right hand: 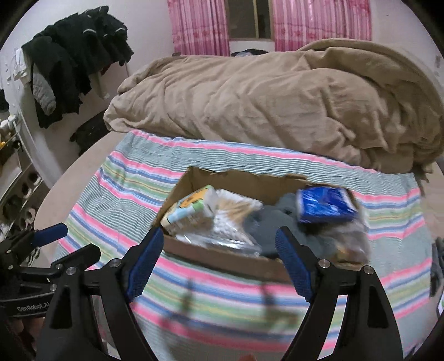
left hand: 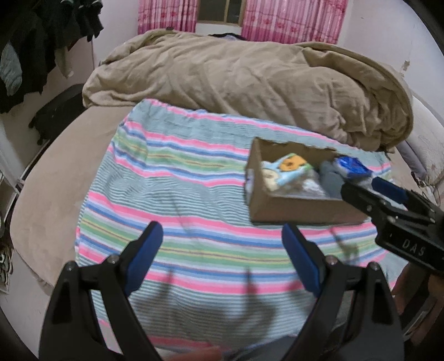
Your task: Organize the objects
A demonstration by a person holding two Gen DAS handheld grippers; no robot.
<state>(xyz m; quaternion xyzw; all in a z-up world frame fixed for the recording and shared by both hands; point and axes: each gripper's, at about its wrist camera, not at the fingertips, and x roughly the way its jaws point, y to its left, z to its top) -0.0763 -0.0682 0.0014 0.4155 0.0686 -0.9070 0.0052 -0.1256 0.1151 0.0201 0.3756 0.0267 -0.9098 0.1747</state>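
A brown cardboard box [left hand: 302,207] [right hand: 227,257] sits on a striped towel [left hand: 194,200] [right hand: 133,194] on the bed. In it lie a light-blue pack with an orange patch [left hand: 288,168] [right hand: 188,207], a clear plastic bag [right hand: 236,219], grey cloth [left hand: 330,180] [right hand: 266,230] and a blue packet [left hand: 352,166] [right hand: 324,205]. The blue packet is blurred at the box's right end. My left gripper [left hand: 222,238] is open and empty over the towel, left of the box. My right gripper [right hand: 219,244] is open and empty just in front of the box; it also shows in the left wrist view [left hand: 369,188].
A crumpled tan blanket [left hand: 249,80] [right hand: 277,100] fills the far half of the bed. Dark clothes [right hand: 72,58] hang at the left wall. Pink curtains [left hand: 294,19] flank a window at the back. Shelves with shoes [right hand: 19,191] stand at the left.
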